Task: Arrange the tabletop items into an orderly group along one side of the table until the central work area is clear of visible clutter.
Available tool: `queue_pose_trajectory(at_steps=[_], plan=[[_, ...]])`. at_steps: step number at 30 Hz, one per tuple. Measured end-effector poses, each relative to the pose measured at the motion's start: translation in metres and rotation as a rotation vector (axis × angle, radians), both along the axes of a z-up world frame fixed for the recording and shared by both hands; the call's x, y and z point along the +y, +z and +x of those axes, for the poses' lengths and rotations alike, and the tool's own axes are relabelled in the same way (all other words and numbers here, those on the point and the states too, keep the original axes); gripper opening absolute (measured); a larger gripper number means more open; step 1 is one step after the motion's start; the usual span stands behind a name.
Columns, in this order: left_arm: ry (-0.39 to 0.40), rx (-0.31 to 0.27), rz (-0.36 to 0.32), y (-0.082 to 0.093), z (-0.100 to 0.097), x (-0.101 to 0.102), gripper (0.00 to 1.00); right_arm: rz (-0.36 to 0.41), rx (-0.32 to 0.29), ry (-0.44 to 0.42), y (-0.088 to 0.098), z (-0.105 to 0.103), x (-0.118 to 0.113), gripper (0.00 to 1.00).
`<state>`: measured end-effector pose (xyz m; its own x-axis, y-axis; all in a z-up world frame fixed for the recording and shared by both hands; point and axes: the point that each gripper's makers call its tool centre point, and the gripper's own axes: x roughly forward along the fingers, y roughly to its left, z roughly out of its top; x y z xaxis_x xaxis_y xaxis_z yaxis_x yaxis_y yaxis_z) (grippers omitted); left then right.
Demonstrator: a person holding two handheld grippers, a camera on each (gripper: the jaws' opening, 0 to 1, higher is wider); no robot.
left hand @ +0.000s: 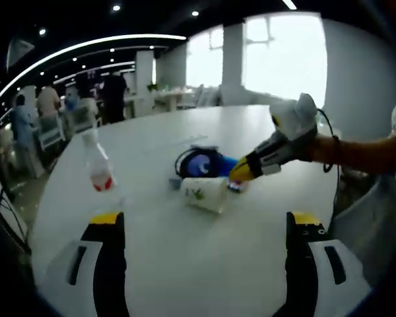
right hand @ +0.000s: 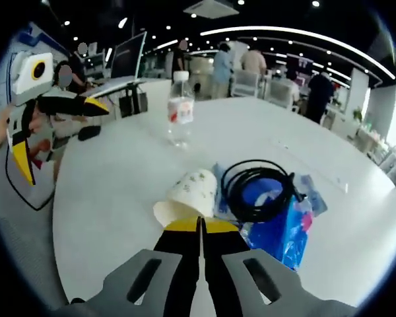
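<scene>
At the centre of the white counter [left hand: 185, 264] lay the clutter: a paper cup [left hand: 203, 193] tipped on its side, a blue plastic bag [right hand: 284, 228] behind it with a coil of black cable [right hand: 261, 188] resting on top, and a clear water bottle [left hand: 99, 165] standing upright, well apart toward the left of the left gripper view.

The right claw [right hand: 199, 228] had its jaws pressed together, yellow tips touching and nothing between them, just short of the cup's open rim at the lower middle of the right gripper view. The cup's long axis ran away from that claw and slightly leftward in the frame — mouth toward the tips, base pointing off at the bottle. Seen from the left gripper view, the same claw reached in from the right, tips at the cup and bag.

The left claw [left hand: 201, 221] stood with its jaws wide apart and empty, the cup centred ahead between them but still a stretch of bare counter away.

By my judgement the right claw was much the nearer to the cup — it would need to part its jaws first to take the rim.
</scene>
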<state>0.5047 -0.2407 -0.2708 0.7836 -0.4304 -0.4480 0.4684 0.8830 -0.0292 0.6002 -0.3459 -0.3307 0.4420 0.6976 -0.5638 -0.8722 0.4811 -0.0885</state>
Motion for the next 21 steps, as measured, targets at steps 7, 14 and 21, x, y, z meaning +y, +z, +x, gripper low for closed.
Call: queue_pose_trajectory(at_steps=[7,14,21], plan=[[-0.012,0.001,0.005,-0.001,-0.001,-0.003,0.99,0.018,0.013,-0.010,0.007,-0.003,0.000,0.01],[-0.006,0.001,0.003,0.000,0.000,-0.001,0.99,0.015,0.006,0.002,0.010,-0.006,-0.001,0.02],[-0.008,0.002,0.005,0.000,-0.001,-0.001,0.99,0.018,-0.001,0.006,0.013,-0.009,0.000,0.40]])
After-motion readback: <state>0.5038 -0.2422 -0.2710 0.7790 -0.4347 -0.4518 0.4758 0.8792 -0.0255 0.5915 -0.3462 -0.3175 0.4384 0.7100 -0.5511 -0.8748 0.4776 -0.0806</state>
